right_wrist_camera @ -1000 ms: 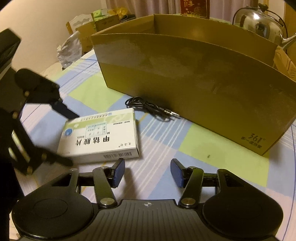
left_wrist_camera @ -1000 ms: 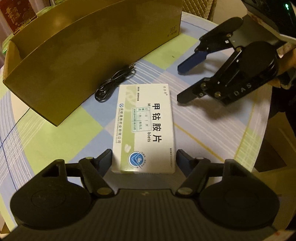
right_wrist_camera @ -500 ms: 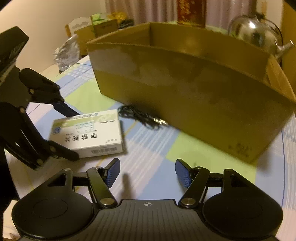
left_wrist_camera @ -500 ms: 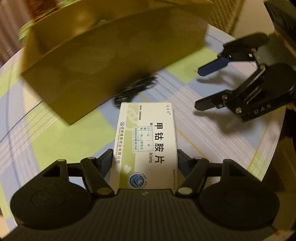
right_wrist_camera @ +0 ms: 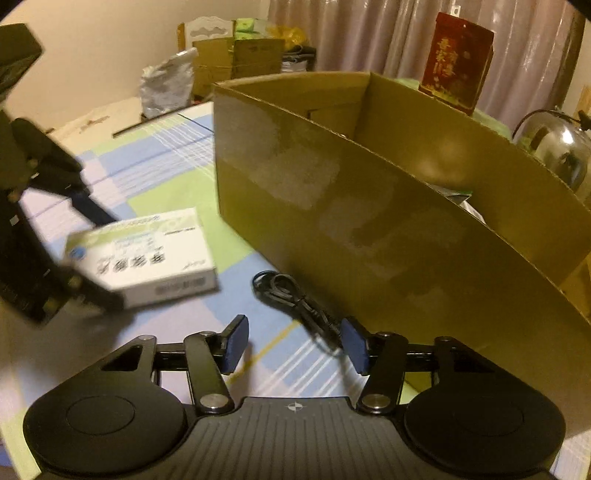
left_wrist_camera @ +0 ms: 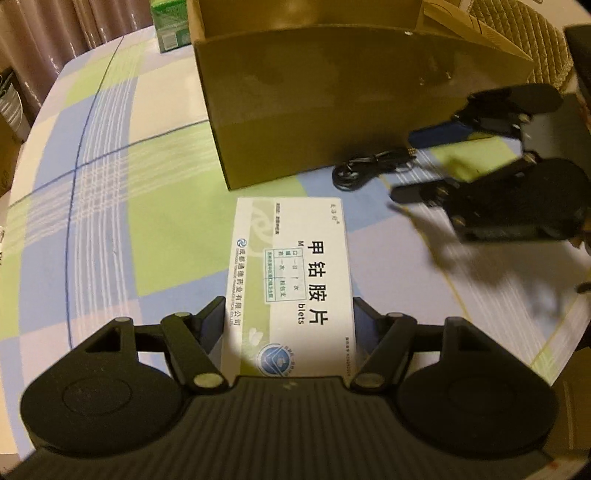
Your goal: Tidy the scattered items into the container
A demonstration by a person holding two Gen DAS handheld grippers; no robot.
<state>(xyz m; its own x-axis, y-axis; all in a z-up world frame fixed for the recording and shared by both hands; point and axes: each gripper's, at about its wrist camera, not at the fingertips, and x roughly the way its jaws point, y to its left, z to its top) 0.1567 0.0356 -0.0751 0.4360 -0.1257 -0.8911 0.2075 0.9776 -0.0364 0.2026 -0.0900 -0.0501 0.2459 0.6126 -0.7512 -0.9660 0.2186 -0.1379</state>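
A white and green medicine box (left_wrist_camera: 291, 280) sits between the fingers of my left gripper (left_wrist_camera: 290, 314), which is shut on its sides and holds it above the checked tablecloth. The box also shows in the right wrist view (right_wrist_camera: 147, 254), lifted and blurred. A coiled black cable (left_wrist_camera: 369, 168) lies on the table at the foot of the brown cardboard box (left_wrist_camera: 351, 92). My right gripper (right_wrist_camera: 293, 345) is open and empty, low over the cable (right_wrist_camera: 295, 295), right beside the cardboard box wall (right_wrist_camera: 369, 229).
A green carton (left_wrist_camera: 171, 22) stands behind the cardboard box. A red gift box (right_wrist_camera: 458, 62) and a steel kettle (right_wrist_camera: 557, 147) stand behind it on the far side. The round table's edge (left_wrist_camera: 554, 350) runs close on the right.
My left gripper closed on the medicine box, lifted it and swung left. My right gripper moved forward to the cable beside the cardboard box.
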